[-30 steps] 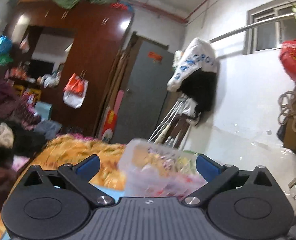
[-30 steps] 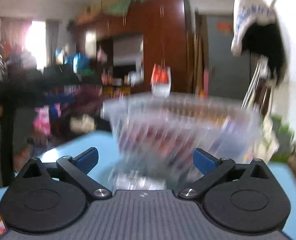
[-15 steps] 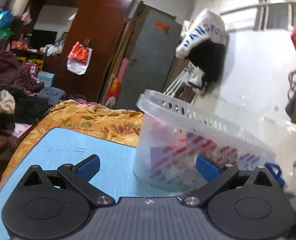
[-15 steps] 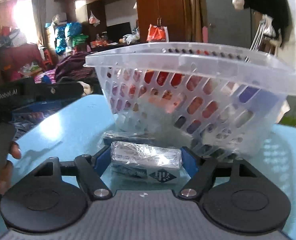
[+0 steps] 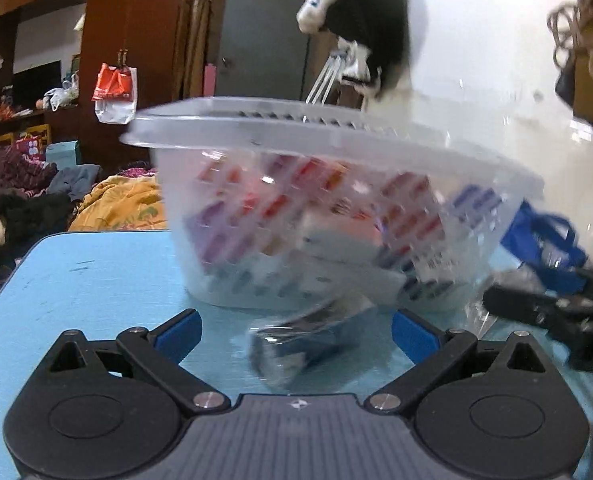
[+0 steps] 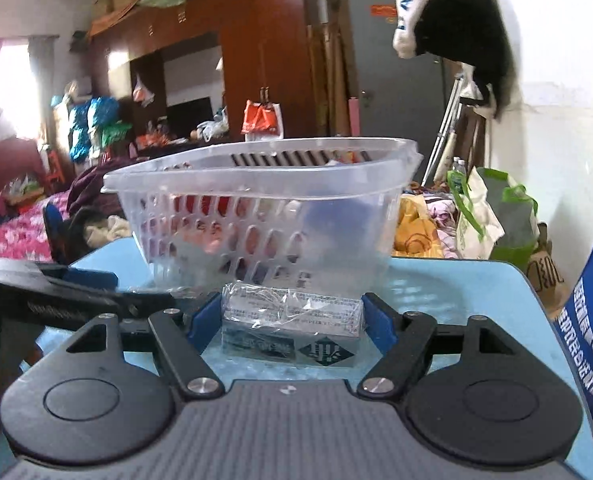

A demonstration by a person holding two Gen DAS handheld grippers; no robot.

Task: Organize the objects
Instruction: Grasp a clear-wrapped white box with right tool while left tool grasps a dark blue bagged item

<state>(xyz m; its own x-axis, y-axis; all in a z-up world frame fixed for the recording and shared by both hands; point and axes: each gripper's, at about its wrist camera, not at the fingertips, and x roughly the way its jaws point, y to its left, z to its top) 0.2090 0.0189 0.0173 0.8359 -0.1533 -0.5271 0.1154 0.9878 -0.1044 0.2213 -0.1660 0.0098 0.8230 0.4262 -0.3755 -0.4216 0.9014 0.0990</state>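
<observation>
A clear perforated plastic basket point(image 5: 336, 148) point(image 6: 256, 184) holding several colourful packets stands on the light blue table point(image 5: 88, 280) point(image 6: 456, 292). A plastic-wrapped packet point(image 6: 292, 320) lies on the table in front of the basket. My right gripper point(image 6: 292, 322) is shut on the packet, blue pads against both its ends. In the left wrist view the same packet point(image 5: 308, 340) appears blurred between the wide-open fingers of my left gripper point(image 5: 296, 332), which do not touch it. The right gripper shows there at the right edge point(image 5: 556, 312).
A blue bag point(image 6: 592, 320) stands at the table's right edge, also visible in the left wrist view point(image 5: 544, 240). Beyond the table lie piles of clothes and bedding point(image 5: 116, 204), a green-and-white bag point(image 6: 488, 216), a wooden wardrobe point(image 6: 256, 60) and a white wall point(image 5: 488, 60).
Both grippers have come down towards the table in front of the basket. My right gripper closed on the wrapped packet. My left gripper moved in beside it, still open.
</observation>
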